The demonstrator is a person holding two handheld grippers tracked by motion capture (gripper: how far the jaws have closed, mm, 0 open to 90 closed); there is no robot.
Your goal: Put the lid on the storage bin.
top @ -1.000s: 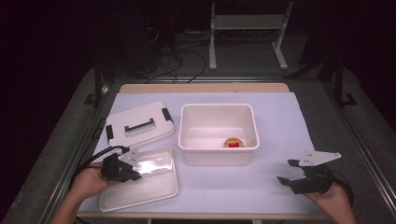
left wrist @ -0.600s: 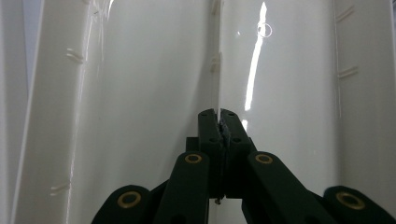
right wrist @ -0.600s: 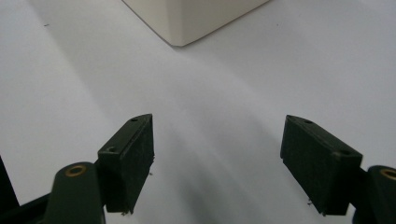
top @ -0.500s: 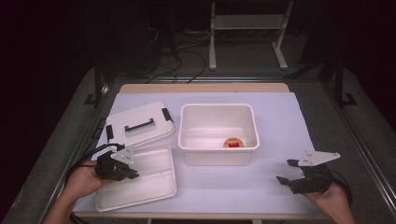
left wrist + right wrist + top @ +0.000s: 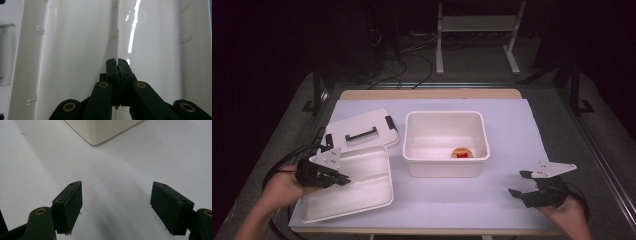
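A shallow white tray (image 5: 357, 192) lies at the front left of the table, its left side raised. My left gripper (image 5: 340, 180) reaches over that side and is shut on the tray's thin upright rib (image 5: 116, 37). In the left gripper view the jaw tips (image 5: 117, 61) pinch this rib, with the glossy tray floor (image 5: 75, 50) on both sides. My right gripper (image 5: 518, 184) rests at the front right, open and holding nothing. In the right gripper view its fingertips (image 5: 116, 202) stand wide apart over the bare table.
A deep white bin (image 5: 446, 116) stands mid-table with a small orange-red item (image 5: 461, 153) inside; its corner (image 5: 105, 130) lies ahead of the right gripper. A white lid with a black handle (image 5: 361, 134) lies behind the tray. The table's front edge is near both hands.
The left gripper has risen and shifted left with the tray in its grip, so the tray has slid left and tipped up. The right gripper has stayed put.
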